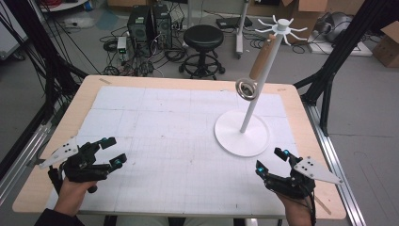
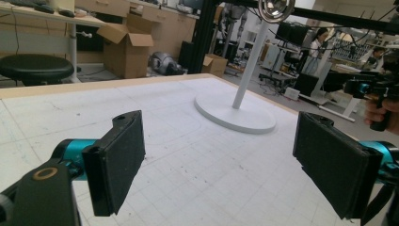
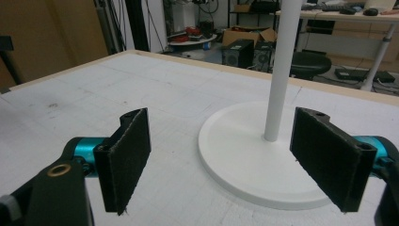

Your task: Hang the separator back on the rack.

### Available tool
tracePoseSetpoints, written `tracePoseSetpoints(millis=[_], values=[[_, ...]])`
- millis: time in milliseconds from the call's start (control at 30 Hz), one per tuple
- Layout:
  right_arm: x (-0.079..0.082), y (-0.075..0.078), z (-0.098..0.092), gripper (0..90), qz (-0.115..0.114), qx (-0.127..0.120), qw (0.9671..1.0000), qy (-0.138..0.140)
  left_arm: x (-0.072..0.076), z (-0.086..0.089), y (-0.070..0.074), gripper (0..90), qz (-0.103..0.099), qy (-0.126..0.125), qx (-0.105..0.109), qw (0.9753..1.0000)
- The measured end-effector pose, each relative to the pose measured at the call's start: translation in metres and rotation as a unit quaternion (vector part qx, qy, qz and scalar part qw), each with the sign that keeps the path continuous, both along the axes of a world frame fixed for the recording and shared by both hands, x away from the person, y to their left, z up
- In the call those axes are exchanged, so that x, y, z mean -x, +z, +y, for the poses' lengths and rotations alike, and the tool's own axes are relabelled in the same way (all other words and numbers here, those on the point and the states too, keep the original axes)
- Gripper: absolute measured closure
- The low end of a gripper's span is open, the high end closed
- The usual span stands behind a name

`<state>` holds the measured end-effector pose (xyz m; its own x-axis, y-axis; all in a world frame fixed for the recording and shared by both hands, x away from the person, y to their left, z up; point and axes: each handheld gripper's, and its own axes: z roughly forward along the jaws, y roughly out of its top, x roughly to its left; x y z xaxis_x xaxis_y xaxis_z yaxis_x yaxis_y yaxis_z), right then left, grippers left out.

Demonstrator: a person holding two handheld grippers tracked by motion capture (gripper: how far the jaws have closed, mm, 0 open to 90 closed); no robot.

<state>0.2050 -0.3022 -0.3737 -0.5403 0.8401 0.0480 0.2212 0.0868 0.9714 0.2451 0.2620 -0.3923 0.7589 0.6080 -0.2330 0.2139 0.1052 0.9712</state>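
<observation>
A: Where is the ladle [image 1: 247, 88] right now?

B: It hangs from one of the hooks at the top of the white stand [image 1: 242, 132], bowl down beside the pole, well above the desk [image 1: 155, 132]. Hung that way, its handle is free to be taken from the side.

A: And the claws?

B: The right claw [image 1: 272, 160] sits just in front of the stand's round base, jaws spread wide and gripping nothing. The left claw [image 1: 113, 151] is well to the left of the stand, also gaping and empty.

A: So which one goes?

B: Likely the right; it is nearer and already faces the pole.
</observation>
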Motion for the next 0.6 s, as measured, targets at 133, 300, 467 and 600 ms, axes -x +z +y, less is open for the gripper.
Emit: tracePoseSetpoints(millis=[133,300,467,600], values=[[-0.0006,-0.0007,0.0010,19.6,-0.002,0.004,1.0000,0.001,-0.0002,0.0003,-0.0007,17.7,0.001,0.000,0.001,1.0000],[0.0002,-0.0006,0.0002,19.6,-0.001,0.003,1.0000,0.001,0.0001,-0.0010,-0.0009,17.7,0.002,-0.001,0.001,1.0000],[-0.0007,-0.0019,-0.0008,19.6,0.000,0.004,1.0000,-0.001,-0.0002,-0.0010,-0.0011,17.8,0.002,0.001,0.000,1.0000],[-0.0008,-0.0021,-0.0005,19.6,0.000,0.004,1.0000,-0.001,-0.0010,-0.0003,-0.0016,17.9,0.005,0.002,0.001,1.0000]])
